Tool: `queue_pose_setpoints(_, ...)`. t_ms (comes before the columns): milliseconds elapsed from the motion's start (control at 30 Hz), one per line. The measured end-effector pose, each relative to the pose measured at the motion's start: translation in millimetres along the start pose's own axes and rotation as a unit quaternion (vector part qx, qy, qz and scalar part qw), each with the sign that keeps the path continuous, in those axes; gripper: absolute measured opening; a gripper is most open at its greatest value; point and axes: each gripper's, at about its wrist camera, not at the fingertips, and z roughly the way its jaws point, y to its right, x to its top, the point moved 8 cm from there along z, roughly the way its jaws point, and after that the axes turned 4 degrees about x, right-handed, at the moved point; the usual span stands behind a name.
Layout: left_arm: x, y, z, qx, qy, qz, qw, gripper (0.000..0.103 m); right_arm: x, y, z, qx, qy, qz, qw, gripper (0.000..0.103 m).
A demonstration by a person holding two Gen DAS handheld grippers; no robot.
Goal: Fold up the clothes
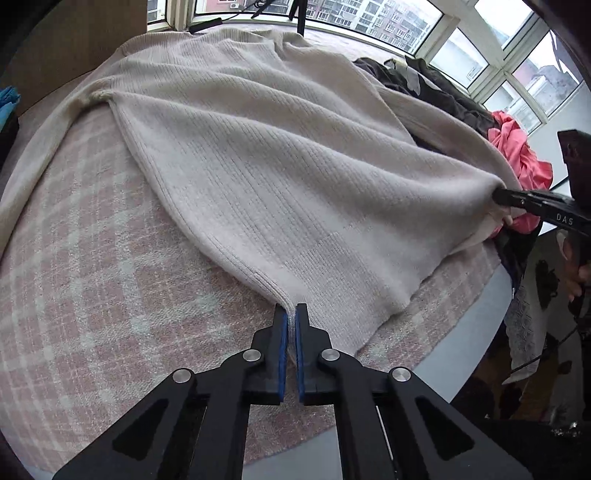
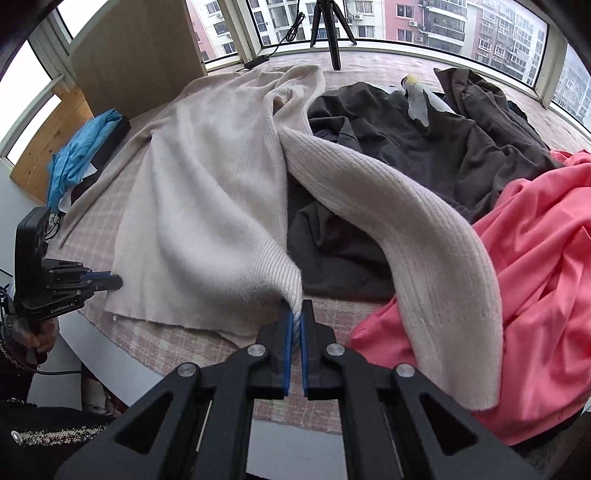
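Observation:
A cream ribbed sweater (image 1: 280, 155) lies spread across the pink plaid table cover (image 1: 85, 258); it also shows in the right wrist view (image 2: 207, 192). My left gripper (image 1: 290, 314) is shut on the sweater's bottom hem corner near the table's front edge. My right gripper (image 2: 296, 314) is shut on the other hem corner, slightly lifted; it appears at the right in the left wrist view (image 1: 498, 195). The left gripper shows at the left of the right wrist view (image 2: 112, 281). One sleeve (image 2: 424, 251) drapes over the other clothes.
A dark grey garment (image 2: 406, 147) and a coral pink garment (image 2: 535, 266) are heaped at the right of the table. A blue cloth (image 2: 77, 155) lies at the far left. A tripod (image 2: 330, 29) stands by the windows. A wooden board (image 2: 136, 51) stands at the back left.

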Motion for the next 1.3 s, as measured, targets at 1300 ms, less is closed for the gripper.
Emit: queue_pose_setpoints(1300, -24, -133, -87, 0.039, 0.015, -0.011, 0.999, 0.003, -47, -114, 70, 0.064, -0.064, -0.089, 0.992, 0.006)
